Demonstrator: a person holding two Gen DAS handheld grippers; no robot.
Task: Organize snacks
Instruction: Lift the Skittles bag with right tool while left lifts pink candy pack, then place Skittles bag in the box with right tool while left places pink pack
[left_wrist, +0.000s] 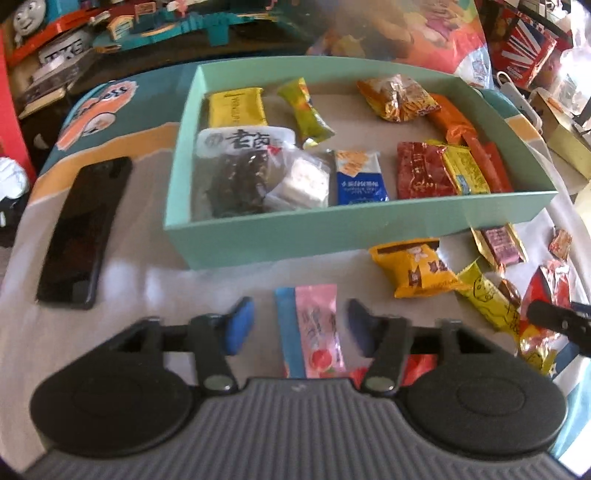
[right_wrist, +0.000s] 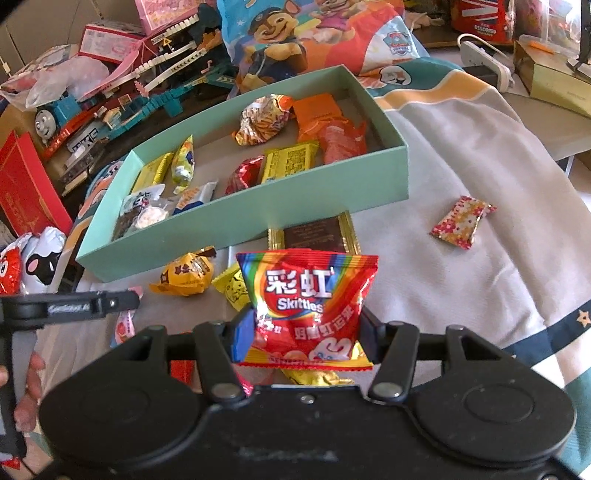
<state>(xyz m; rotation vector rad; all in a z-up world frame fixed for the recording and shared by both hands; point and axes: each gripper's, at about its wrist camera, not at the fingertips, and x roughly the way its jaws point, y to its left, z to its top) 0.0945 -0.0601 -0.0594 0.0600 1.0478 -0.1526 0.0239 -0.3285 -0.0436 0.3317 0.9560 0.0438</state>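
Note:
A mint green box (left_wrist: 295, 229) holds several snack packets; it also shows in the right wrist view (right_wrist: 258, 210). My left gripper (left_wrist: 301, 326) is open, its fingers on either side of a pink and blue packet (left_wrist: 314, 332) lying on the cloth. My right gripper (right_wrist: 306, 332) is shut on a red Skittles bag (right_wrist: 310, 302), held above the cloth in front of the box. Loose snacks lie near the box: a yellow packet (left_wrist: 417, 267), a yellow wrapped bar (left_wrist: 487, 295), a brown and gold packet (left_wrist: 500, 242) and a red patterned candy (right_wrist: 461, 221).
A black phone (left_wrist: 83, 232) lies left of the box. Toys, a train set (right_wrist: 110, 107) and a cartoon bag (right_wrist: 314, 40) crowd the far side. A power strip (right_wrist: 487, 62) and a gold box (right_wrist: 550, 81) sit at the far right.

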